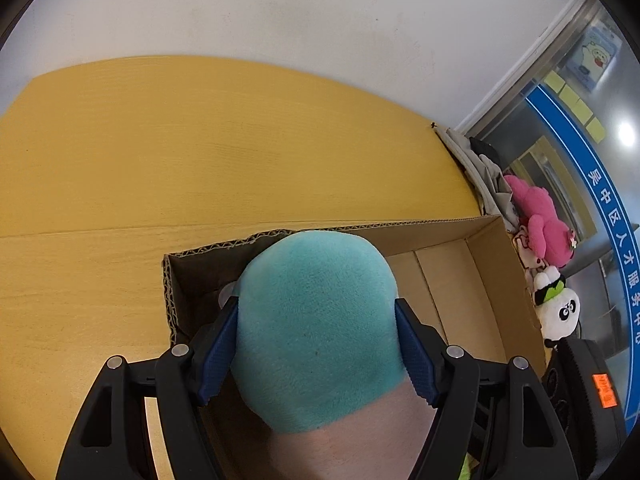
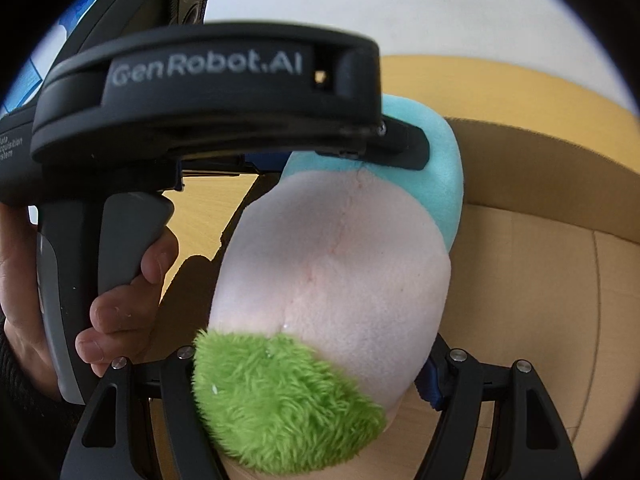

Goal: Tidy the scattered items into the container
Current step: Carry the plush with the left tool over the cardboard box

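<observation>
1. The soft toy (image 1: 316,328) is teal on one end, pale pink in the middle and fuzzy green at the other end. It hangs over the open cardboard box (image 1: 500,280), which sits on the yellow table (image 1: 160,140).

2. The left gripper (image 1: 316,348) pinches the teal end. Its blue pads (image 1: 218,348) press into the plush on both sides.

3. The right gripper (image 2: 312,364) squeezes the pink and green end. One blue pad peeks out beside the pink part; the other is hidden by the green fur.

4. The toy is squishy and round. It could pop out of the pads if one hand tugs harder than the other.

5. If one gripper lets go first, the toy may swing and flop over the box wall onto the table.

6. The toy looks big next to the box. It might catch on the torn edge (image 1: 224,246) and tip the light box.

7. The two grippers are very close together. They could bump, and the hand (image 2: 132,280) on the left handle could get knocked.

8. More soft toys (image 1: 540,220) wait beside the box.
</observation>
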Available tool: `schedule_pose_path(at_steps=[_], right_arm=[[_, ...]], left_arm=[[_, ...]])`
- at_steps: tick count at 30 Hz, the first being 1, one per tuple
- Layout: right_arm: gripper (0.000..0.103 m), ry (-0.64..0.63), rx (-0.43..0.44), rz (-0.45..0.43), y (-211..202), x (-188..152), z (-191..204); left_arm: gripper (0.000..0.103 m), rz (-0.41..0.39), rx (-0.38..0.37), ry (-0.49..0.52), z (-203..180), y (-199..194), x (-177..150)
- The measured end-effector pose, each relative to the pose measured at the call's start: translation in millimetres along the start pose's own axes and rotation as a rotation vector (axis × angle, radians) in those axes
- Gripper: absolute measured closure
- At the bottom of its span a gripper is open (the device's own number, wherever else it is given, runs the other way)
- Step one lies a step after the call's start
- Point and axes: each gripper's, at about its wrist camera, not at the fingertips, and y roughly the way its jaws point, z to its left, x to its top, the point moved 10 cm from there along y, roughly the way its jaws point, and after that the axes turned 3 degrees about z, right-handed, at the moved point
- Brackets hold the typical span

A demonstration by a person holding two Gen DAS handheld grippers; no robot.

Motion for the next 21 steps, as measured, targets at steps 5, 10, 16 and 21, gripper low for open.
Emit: schedule_pose_path(at_steps=[5,10,16,21], right_arm=[[0.024,0.019,0.024,0.018,9,-10,11],[0.019,0.032,0.046,0.035,12,-19,17],[0.018,0.062,0.064,0.023,0,-26,28],[0.017,0.056,0.070,0.007,-22,-38,43]], left_arm=[[0.020,0.020,0.045,0.005,2,0,-2],[0.016,0.034,0.064,0.001,-2,-5,-3],[0.015,0.008,0.033,-0.042,-8,-26,2],[0.015,-0.041,0.025,-0.012,-25,-58,7]])
